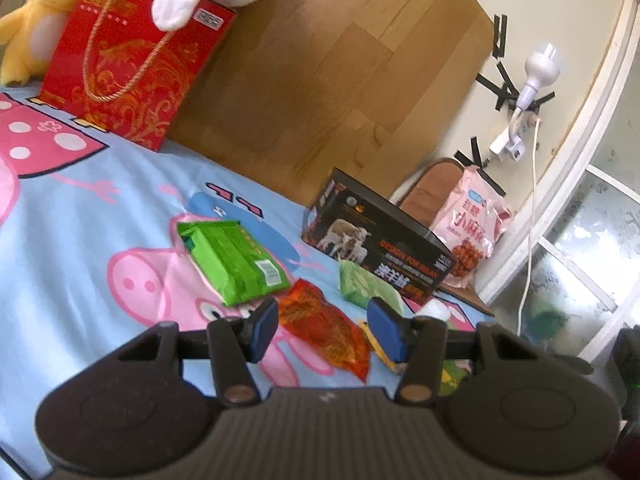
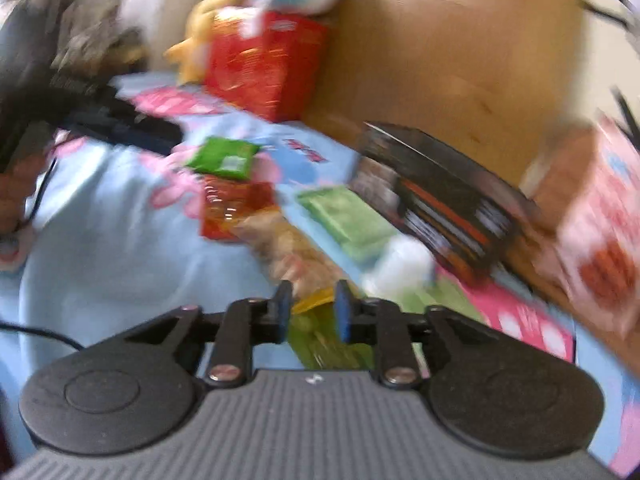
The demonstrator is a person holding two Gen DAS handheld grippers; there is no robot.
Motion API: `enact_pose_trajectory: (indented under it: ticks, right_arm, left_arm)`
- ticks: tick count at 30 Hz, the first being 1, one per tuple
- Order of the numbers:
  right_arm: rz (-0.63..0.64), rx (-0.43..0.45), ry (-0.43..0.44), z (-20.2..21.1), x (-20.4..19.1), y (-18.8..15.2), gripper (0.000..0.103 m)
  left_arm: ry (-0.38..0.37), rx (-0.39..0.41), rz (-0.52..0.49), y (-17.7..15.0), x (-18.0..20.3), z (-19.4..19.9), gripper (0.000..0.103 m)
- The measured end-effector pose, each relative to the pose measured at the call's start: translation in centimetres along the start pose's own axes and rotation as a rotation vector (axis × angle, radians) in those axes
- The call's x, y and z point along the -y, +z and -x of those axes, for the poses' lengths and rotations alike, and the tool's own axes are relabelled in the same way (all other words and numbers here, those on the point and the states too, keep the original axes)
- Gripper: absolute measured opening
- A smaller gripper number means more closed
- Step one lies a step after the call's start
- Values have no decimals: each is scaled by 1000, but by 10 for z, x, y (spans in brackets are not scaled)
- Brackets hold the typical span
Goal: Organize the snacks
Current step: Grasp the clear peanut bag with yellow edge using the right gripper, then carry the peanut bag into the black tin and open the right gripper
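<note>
Snack packets lie on a cartoon-print bedsheet (image 1: 80,280). My left gripper (image 1: 324,328) is open, hovering just above a red-orange packet (image 1: 320,328) with nothing gripped. Beyond it lie a bright green packet (image 1: 236,264) and a pale green packet (image 1: 362,284) beside a black box (image 1: 380,244). The right wrist view is blurred. There my right gripper (image 2: 313,311) has its narrow jaws against both sides of the yellow edge of a yellow-green snack packet (image 2: 316,300). The red-orange packet (image 2: 228,208), the bright green packet (image 2: 224,158) and the black box (image 2: 440,196) show farther off.
A red gift bag (image 1: 132,68) with plush toys (image 1: 28,36) on and behind it stands at the back left against a wooden headboard (image 1: 340,80). A pink snack bag (image 1: 472,224) leans at the right near a wall, a cable and a window frame. A white object (image 2: 404,264) lies by the box.
</note>
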State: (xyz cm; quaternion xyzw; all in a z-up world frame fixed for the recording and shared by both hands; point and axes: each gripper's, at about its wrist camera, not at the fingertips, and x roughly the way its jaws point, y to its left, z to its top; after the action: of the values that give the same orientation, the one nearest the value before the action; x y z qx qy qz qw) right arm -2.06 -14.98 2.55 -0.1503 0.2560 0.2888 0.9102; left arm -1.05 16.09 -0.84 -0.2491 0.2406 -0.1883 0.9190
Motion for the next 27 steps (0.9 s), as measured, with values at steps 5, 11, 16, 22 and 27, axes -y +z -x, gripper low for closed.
enact_pose_trajectory:
  ticks: [5, 11, 16, 22, 27]
  right_arm:
    - [-118, 37, 25, 8, 0, -14, 36]
    - [-101, 65, 59, 2, -2, -8, 40]
    - [-88, 59, 69, -9, 2, -4, 47]
    - [-109, 12, 75, -27, 6, -7, 47]
    - [-124, 3, 82, -31, 6, -7, 47]
  left_arm:
    - [-60, -56, 6, 6, 17, -13, 50]
    - [-113, -139, -39, 12, 52, -44, 50]
    - [-86, -203, -74, 0, 62, -70, 50]
    - [-49, -241, -76, -9, 56, -79, 49]
    - [-51, -264, -118, -14, 62, -85, 36]
